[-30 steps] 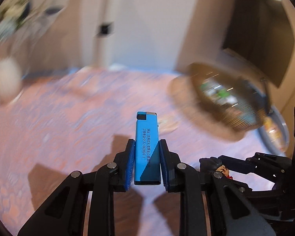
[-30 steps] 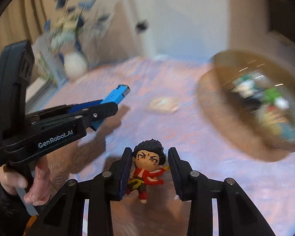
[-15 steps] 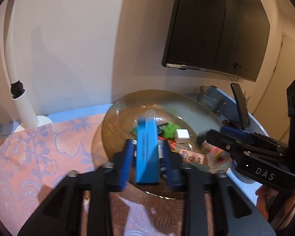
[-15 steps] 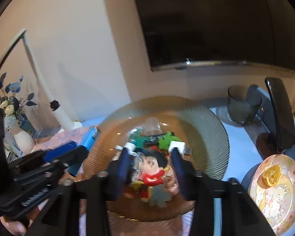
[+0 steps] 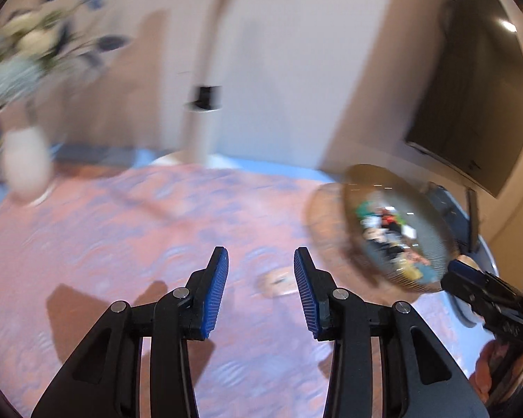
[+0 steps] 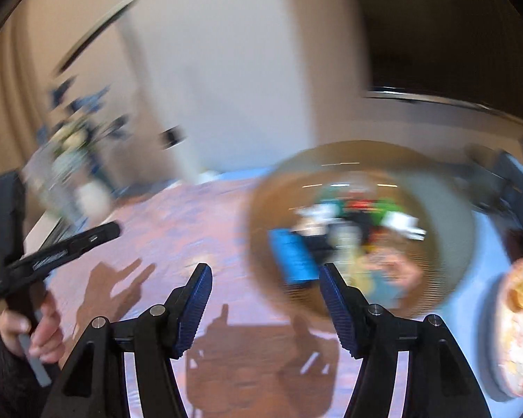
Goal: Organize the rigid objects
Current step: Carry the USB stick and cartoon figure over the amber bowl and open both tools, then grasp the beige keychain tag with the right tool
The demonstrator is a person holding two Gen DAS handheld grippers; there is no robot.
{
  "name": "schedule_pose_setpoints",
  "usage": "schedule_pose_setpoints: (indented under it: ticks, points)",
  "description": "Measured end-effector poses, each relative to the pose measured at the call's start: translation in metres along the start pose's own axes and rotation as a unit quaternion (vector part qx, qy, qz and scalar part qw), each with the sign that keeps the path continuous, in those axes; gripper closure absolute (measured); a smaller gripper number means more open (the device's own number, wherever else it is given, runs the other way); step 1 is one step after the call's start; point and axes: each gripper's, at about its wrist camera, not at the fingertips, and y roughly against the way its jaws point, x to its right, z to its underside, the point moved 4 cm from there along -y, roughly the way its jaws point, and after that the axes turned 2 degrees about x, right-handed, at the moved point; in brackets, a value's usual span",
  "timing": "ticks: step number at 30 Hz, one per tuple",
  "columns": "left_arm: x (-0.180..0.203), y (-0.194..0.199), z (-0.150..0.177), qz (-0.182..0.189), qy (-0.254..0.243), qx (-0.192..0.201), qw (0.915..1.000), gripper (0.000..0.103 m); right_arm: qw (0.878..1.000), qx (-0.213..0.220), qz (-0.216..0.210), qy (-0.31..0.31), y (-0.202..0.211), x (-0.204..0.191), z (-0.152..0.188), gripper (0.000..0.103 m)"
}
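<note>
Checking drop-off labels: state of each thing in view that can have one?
left gripper: open, empty
right gripper: jaws opening, nothing between them
blue rectangular lighter: lying in the bowl
ribbed amber glass bowl: on the table, holding small items
wall-mounted black screen: dark

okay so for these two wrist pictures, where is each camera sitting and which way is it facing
Left wrist: behind the empty left gripper, facing the pink floral tablecloth; right gripper at the edge.
Right wrist: behind the right gripper, jaws opening and empty, facing the glass bowl; left gripper and hand show.
Shared: bowl, tablecloth, flower vase.
</note>
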Motion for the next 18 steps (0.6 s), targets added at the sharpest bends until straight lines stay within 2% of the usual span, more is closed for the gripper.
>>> schedule_pose_setpoints:
  ticks: [2,3,4,5,8,11,13,15,18]
  points:
    - [-0.018,0.006,0.006,-0.017,0.009,-0.003,0.9998,0.061,0.999,-0.014,-0.014,0.030,-0.014,-0.030,0.006,0.041]
    - [-0.027,0.007,0.011,-0.027,0.012,-0.009,0.9995,0.049,0.999,-0.023,-0.018,0.042,-0.022,-0.041,0.010,0.041]
    - [-0.037,0.003,0.019,-0.047,0.011,-0.028,0.9984,0.030,0.998,-0.038,-0.020,0.054,-0.033,-0.054,0.017,0.041]
    - [-0.043,-0.001,0.025,-0.062,0.008,-0.041,0.9972,0.027,0.996,-0.057,-0.022,0.064,-0.048,-0.065,0.024,0.041]
    - [-0.067,-0.014,0.047,-0.097,-0.003,-0.045,0.9942,0.027,0.993,-0.099,-0.007,0.072,-0.085,-0.074,0.043,0.041]
    - [-0.085,-0.028,0.065,-0.101,0.004,-0.036,0.9942,0.027,0.990,-0.126,0.020,0.066,-0.113,-0.065,0.052,0.041]
    - [-0.093,-0.039,0.068,-0.104,0.019,-0.061,0.9925,0.029,0.989,-0.132,0.032,0.056,-0.128,-0.057,0.051,0.041]
    - [-0.091,-0.032,0.064,-0.094,0.018,-0.034,0.9948,0.027,0.990,-0.126,0.041,0.054,-0.139,-0.050,0.041,0.041]
    - [-0.095,-0.034,0.066,-0.087,0.030,-0.042,0.9949,0.027,0.988,-0.124,0.055,0.070,-0.161,-0.052,0.028,0.040]
